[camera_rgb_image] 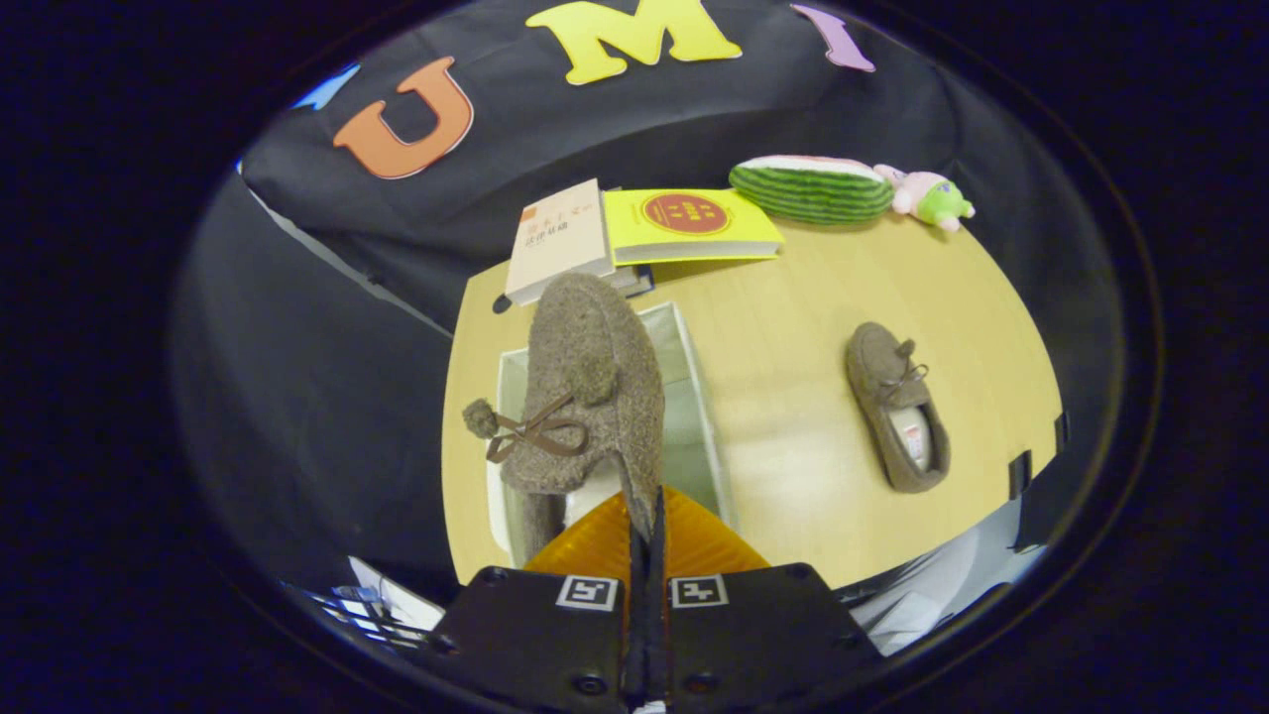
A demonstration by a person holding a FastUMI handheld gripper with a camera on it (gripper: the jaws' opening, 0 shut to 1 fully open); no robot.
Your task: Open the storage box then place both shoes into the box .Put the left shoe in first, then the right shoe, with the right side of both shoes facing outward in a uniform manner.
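Holding shoe (592,397) w/ gripper (646,516) over box (694,377); book titles unreadable

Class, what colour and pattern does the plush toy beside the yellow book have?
Green with dark stripes, like a watermelon; the gripper view shows it best.

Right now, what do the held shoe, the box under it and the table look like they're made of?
Held shoe: looks like felted or boucle wool, going by the fuzzy, matte, nubby surface, with a thin cord bow and pompom; the gripper is shut on its edge. Storage box: thin, smooth white walls, probably plastic or coated card; cannot tell which. Table: pale wood grain with a soft sheen, likely laminate.
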